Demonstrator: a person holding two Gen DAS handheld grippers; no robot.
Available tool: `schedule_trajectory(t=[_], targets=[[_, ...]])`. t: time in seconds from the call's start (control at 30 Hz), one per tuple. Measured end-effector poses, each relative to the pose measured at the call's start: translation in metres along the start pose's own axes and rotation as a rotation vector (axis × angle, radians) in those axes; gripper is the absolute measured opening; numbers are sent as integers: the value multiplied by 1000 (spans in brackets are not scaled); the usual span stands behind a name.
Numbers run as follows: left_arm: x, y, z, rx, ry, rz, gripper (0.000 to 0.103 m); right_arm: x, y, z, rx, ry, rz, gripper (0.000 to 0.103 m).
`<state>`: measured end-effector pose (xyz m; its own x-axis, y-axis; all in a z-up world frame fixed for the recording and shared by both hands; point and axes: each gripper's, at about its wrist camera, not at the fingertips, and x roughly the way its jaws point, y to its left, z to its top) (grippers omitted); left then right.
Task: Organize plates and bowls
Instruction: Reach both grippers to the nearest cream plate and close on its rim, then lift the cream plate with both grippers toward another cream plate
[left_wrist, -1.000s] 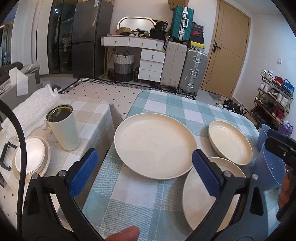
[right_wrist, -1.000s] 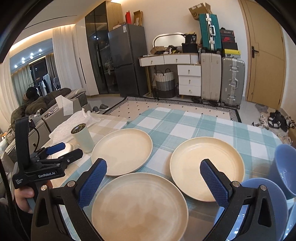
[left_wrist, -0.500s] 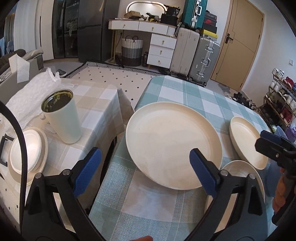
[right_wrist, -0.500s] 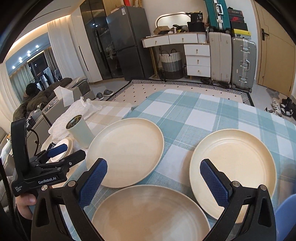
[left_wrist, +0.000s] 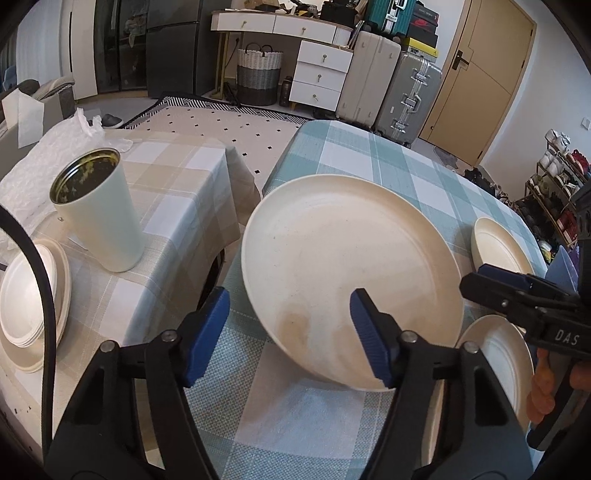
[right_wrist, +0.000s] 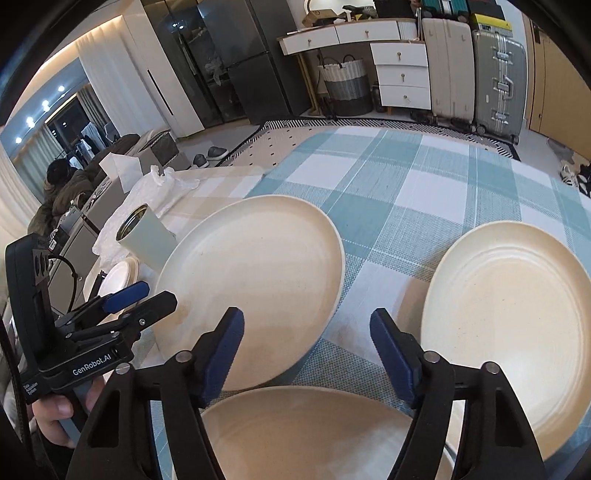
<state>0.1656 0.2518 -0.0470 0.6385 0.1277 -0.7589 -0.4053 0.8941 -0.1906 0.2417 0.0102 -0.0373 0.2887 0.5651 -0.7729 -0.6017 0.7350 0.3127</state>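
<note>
Three cream plates lie on the teal checked table. The large plate (left_wrist: 343, 266) (right_wrist: 255, 280) is at the table's left edge. My left gripper (left_wrist: 291, 332) is open, its jaws low over that plate's near rim. A second plate (right_wrist: 506, 325) (left_wrist: 498, 251) lies to the right. A third plate (right_wrist: 314, 435) (left_wrist: 495, 362) lies nearest, under my right gripper (right_wrist: 308, 354), which is open and empty. The left gripper also shows in the right wrist view (right_wrist: 136, 299), and the right gripper shows in the left wrist view (left_wrist: 517, 291).
A pale green tumbler (left_wrist: 99, 214) and a stack of white dishes (left_wrist: 26, 306) stand on the beige side table (left_wrist: 173, 177) to the left. White bubble wrap (left_wrist: 44, 158) lies behind them. A gap separates the two tables. Suitcases and drawers stand far back.
Both grippers have moved forward and lower toward the plates. The left gripper now reaches over the large plate's near rim. Its jaws have narrowed somewhat.
</note>
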Motion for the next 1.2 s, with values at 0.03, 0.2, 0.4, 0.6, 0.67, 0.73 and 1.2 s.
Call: schedule_trajectory(t=[0.03, 0.2, 0.4, 0.6, 0.67, 0.73, 1.2], targets=[[3, -1, 0, -4, 6, 0, 58, 1, -1, 0, 5, 5, 5, 66], [9, -3, 1, -6, 15, 8, 50, 9, -1, 0, 18, 24, 16, 53], [15, -1, 0, -11, 18, 33, 38, 19, 1, 0, 26, 47, -2, 48], [17, 3, -1, 3, 20, 69, 24, 23, 2, 1, 20, 43, -37, 38], [17, 4, -1, 8, 17, 80, 18, 22, 5, 0, 8, 35, -45, 35], [17, 4, -2, 9, 13, 83, 16, 21, 7, 1, -2, 30, -62, 34], [-3, -1, -3, 21, -45, 81, 16, 8, 12, -3, -42, -19, -104, 32]])
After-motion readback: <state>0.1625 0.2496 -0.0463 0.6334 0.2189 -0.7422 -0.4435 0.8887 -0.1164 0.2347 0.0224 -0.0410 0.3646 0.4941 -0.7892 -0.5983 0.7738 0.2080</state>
